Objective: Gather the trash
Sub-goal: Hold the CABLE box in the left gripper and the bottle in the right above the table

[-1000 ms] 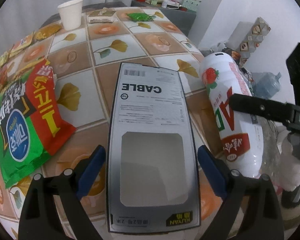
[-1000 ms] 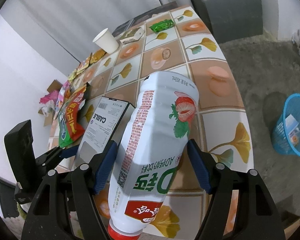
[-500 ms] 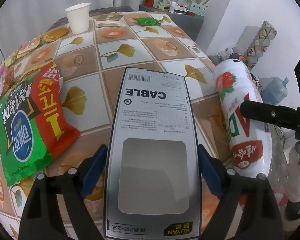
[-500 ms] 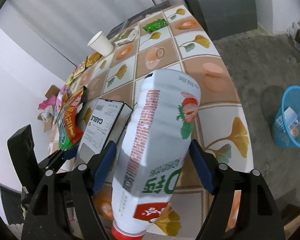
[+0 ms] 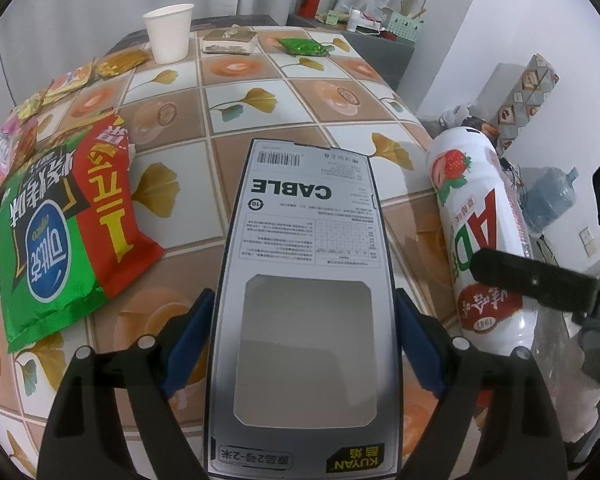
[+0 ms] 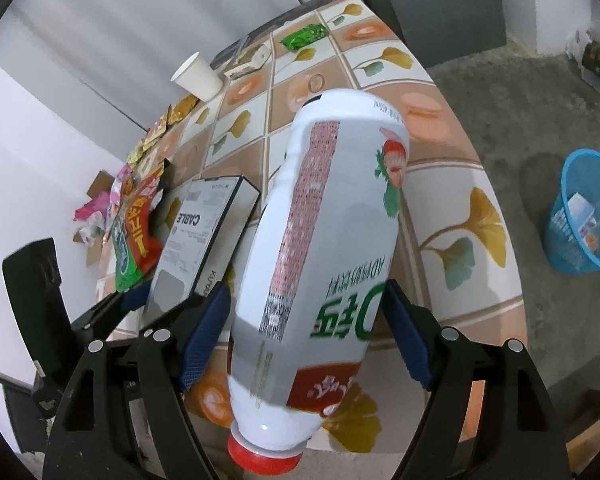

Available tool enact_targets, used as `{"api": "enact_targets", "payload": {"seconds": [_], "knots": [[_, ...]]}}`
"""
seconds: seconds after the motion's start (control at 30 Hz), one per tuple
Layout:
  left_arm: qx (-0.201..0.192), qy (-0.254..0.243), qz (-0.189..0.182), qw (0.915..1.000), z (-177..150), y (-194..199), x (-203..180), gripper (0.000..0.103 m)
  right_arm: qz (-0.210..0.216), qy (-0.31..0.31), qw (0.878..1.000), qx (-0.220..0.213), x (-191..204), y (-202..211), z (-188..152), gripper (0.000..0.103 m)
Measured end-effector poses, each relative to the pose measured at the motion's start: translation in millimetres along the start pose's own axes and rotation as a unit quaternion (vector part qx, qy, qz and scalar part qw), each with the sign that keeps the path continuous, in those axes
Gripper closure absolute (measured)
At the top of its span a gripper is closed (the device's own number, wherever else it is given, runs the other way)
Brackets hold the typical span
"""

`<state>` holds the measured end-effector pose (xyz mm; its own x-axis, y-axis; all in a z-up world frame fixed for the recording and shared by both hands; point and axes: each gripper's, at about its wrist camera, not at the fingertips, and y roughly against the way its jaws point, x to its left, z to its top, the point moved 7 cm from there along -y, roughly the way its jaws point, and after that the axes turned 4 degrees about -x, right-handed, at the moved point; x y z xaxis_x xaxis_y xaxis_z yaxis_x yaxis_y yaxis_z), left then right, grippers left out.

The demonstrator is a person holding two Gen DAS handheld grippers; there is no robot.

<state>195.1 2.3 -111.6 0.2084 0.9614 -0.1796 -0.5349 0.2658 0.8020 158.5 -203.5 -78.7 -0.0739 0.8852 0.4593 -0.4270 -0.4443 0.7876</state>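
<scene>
Left wrist view shows your left gripper [image 5: 302,344] with its blue fingers [image 5: 188,340] clamped on the sides of the grey cable box [image 5: 304,280], held above the tiled counter [image 5: 260,80], with the snack bag [image 5: 64,232] lying left of the box. Right wrist view shows your right gripper [image 6: 306,332] grasping the white bottle [image 6: 324,264], red cap toward the camera. Right of that bottle, the blue bin [image 6: 580,228] stands on the floor.
</scene>
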Motion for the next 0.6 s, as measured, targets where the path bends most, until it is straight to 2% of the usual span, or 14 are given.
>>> {"api": "enact_targets", "payload": {"seconds": [0.27,0.6], "knots": [[-0.008,0.005,0.001,1.0,-1.9,2.2,-1.6,0.019,-0.012,0.003,1.0,-0.003,1.2,1.0,-6.1,0.041],[-0.016,0.003,0.006,0.9999,-2.9,5.0,-2.9,0.019,-0.041,0.038,0.998,-0.004,2.0,4.0,-3.1,0.041]]}}
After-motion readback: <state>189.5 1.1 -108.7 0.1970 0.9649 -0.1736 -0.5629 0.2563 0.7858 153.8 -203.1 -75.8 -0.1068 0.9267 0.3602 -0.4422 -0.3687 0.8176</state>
